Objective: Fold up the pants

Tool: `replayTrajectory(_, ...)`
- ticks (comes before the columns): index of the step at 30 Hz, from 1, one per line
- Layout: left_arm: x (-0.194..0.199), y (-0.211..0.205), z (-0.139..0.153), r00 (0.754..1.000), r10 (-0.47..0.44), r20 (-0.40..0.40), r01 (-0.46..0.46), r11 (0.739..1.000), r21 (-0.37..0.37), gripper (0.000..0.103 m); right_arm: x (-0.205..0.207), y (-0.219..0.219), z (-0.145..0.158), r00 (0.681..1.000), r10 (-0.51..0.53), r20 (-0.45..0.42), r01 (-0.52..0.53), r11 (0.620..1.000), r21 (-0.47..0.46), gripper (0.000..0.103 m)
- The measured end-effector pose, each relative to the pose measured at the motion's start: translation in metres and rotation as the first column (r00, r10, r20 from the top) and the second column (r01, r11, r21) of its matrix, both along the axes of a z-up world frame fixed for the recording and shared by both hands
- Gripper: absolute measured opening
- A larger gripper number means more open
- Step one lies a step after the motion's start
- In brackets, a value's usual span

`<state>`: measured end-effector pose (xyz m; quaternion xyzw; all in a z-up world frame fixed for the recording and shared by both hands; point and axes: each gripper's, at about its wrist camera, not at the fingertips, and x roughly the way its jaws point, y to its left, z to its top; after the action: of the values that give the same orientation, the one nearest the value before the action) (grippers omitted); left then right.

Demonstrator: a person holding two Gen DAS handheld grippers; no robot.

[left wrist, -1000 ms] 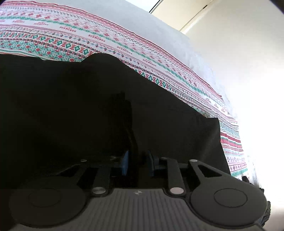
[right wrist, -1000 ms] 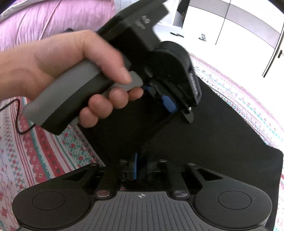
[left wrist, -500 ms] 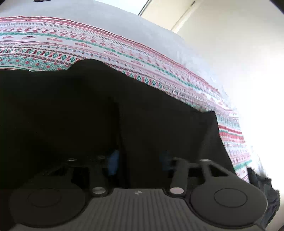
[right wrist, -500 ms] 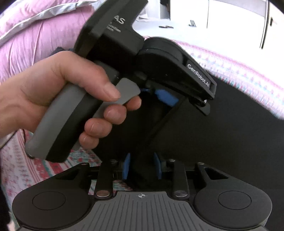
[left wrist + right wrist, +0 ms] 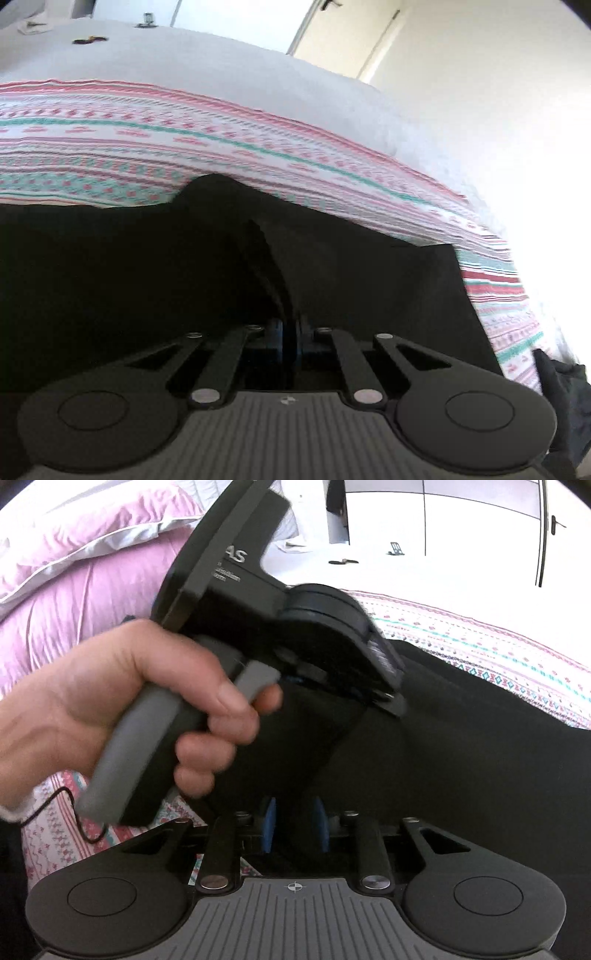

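Pants, all black, lie spread on the striped bedspread. At their near edge the left gripper is squeezed tight on a raised fold of them. The right gripper has just been closing, and pants cloth sits pinched between its blue pads. A hand holding the left gripper blocks the view beyond the pants. A pink quilt lies behind.

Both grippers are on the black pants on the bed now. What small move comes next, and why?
Probably lift both together and carry the pinched edge over to start the fold. The left gripper has just closed on a raised ridge of the black pants, and the right gripper has fabric bunched between its blue pads. The rest lies flat on the patterned bedspread.
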<state>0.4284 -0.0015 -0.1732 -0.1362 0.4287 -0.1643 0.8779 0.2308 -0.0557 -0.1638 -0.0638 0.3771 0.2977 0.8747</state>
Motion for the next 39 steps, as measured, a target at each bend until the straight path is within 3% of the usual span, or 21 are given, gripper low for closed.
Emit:
replayTrajectory(5,0.005,0.022,-0.007,0.997,0.066,-0.029,-0.065,0.997,0.029,0.000,0.005,-0.021,0.001,0.999,-0.013,-0.042,0.013,1.000,0.006,0.029)
replayTrajectory(9,0.015,0.026,-0.019,0.993,0.069,-0.100,-0.070,0.998,-0.006,0.003,0.003,-0.037,-0.002,0.996,-0.030,-0.080,0.030,1.000,-0.001,0.034)
replayTrajectory(11,0.015,0.028,-0.017,0.991,0.080,-0.106,-0.082,0.996,-0.018,0.008,0.006,-0.035,-0.001,0.995,-0.036,-0.090,0.037,0.999,0.013,0.034)
replayTrajectory(13,0.014,0.028,-0.012,0.992,0.078,-0.095,-0.079,0.997,-0.001,0.022,0.008,-0.043,0.003,0.995,-0.050,-0.090,0.052,0.998,0.019,0.035)
replayTrajectory(14,0.013,0.029,-0.011,0.993,0.079,-0.091,-0.078,0.997,0.007,0.024,0.009,-0.043,0.005,0.994,-0.059,-0.090,0.061,0.998,0.018,0.036)
replayTrajectory(15,0.011,0.029,-0.011,0.993,0.078,-0.092,-0.078,0.997,0.007,0.024,0.012,-0.046,0.006,0.993,-0.076,-0.091,0.077,0.997,0.012,0.042)
replayTrajectory(16,0.010,0.030,-0.012,0.992,0.080,-0.095,-0.080,0.997,0.004,0.024,0.015,-0.050,0.006,0.991,-0.096,-0.094,0.097,0.995,0.002,0.050)
replayTrajectory(19,0.004,0.030,-0.013,0.992,0.092,-0.084,-0.092,0.996,0.000,0.022,0.024,-0.073,0.008,0.979,-0.175,-0.105,0.172,0.984,-0.035,0.052)
replayTrajectory(22,-0.001,0.030,-0.012,0.993,0.095,-0.066,-0.092,0.994,0.052,0.003,0.033,-0.114,0.015,0.961,-0.257,-0.103,0.255,0.967,-0.028,0.052)
replayTrajectory(27,-0.006,0.030,-0.013,0.993,0.083,-0.078,-0.081,0.996,0.037,0.003,0.051,-0.177,-0.013,0.890,-0.408,-0.202,0.386,0.912,-0.137,0.049)
replayTrajectory(34,-0.012,0.031,-0.015,0.993,0.089,-0.072,-0.086,0.996,0.037,0.003,0.041,-0.175,-0.014,0.915,-0.375,-0.151,0.342,0.918,-0.202,0.051)
replayTrajectory(39,-0.014,0.038,-0.009,0.993,0.096,-0.075,-0.094,0.995,0.033,0.006,0.043,-0.175,-0.013,0.909,-0.384,-0.162,0.351,0.914,-0.203,0.051)
